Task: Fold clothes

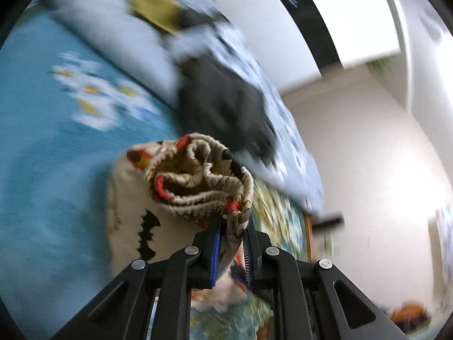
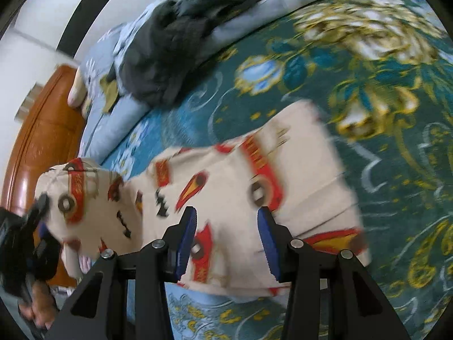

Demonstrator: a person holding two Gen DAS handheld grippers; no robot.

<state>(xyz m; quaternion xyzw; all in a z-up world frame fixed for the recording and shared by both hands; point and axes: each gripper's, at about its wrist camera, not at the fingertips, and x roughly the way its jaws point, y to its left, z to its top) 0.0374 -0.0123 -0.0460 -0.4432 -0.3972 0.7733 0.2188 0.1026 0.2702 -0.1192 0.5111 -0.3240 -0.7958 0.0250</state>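
Left tongs (image 1: 230,221) pinch the cream garment's (image 2: 226,181) bunched edge, lifted off the bed (image 2: 382,113); right tongs (image 2: 226,216) stand spread above the garment.

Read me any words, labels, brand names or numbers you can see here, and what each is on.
None can be read.
Cream printed garment: the red bands carry yellow marks that may be lettering, too blurred to read.
Floral bedspread: pattern only, no text.
Dark clothes: no label showing.

Soft cloth garment (image 2: 254,170), glossy wooden headboard (image 2: 39,147)
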